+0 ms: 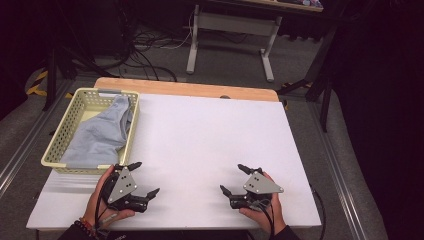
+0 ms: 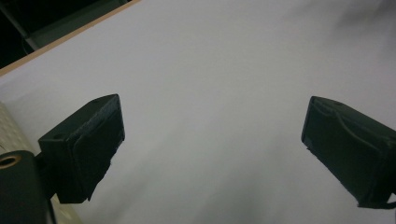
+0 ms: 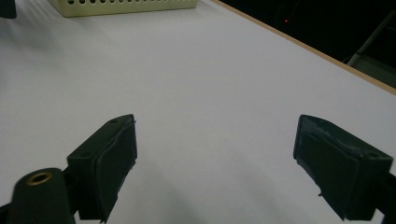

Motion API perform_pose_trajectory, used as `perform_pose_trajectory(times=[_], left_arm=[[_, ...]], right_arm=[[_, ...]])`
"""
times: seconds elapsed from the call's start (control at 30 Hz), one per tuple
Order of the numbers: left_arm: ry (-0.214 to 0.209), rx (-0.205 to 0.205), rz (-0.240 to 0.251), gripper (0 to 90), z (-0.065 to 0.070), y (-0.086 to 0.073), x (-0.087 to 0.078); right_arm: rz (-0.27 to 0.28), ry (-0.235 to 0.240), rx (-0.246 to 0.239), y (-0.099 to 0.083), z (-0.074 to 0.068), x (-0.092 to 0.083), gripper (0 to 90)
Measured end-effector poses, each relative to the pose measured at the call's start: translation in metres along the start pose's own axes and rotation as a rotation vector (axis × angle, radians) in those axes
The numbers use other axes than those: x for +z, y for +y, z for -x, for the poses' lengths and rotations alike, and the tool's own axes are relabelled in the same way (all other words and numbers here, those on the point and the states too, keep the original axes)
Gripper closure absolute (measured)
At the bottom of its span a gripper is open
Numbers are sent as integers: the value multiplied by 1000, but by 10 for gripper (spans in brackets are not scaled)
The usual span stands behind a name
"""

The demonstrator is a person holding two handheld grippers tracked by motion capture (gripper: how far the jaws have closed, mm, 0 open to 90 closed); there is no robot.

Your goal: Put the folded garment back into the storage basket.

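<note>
Hand-held gripper pair, left (image 1: pixel 142 179) and right (image 1: pixel 234 178), jaws apart, empty, near counter (image 1: pixel 210 135) front edge. Grey cloth (image 1: pixel 100 134) untouched in basket (image 1: pixel 62 131), far-left corner.

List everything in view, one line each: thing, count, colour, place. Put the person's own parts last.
basket: 1, pale yellow, left edge of the table.
cloth: 1, grey-blue, lying in the basket.
table: 1, white top with a wooden far edge, centre.
desk: 1, grey legs, on the floor beyond the table.
cables: several, black, on the floor behind.
left gripper: 1, black, open, near left of the table.
right gripper: 1, black, open, near right.
hands: 2, holding the grippers.
</note>
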State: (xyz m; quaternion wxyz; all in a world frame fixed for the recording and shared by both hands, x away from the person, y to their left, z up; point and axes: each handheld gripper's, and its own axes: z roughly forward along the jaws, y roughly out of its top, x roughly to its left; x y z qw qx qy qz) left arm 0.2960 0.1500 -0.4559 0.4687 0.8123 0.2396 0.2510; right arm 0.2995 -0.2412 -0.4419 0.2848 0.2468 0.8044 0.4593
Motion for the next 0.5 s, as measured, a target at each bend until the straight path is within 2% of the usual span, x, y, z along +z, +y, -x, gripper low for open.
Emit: perform_pose_trajectory(times=[0.3,0.5], left_arm=[[-2,-18,-7,69,-1,-2,2],[4,-14,-11,70,-1,-1,3]], right_arm=[[8,-2,16,2,4,4,148],[1,4,18,0,5,6,148]])
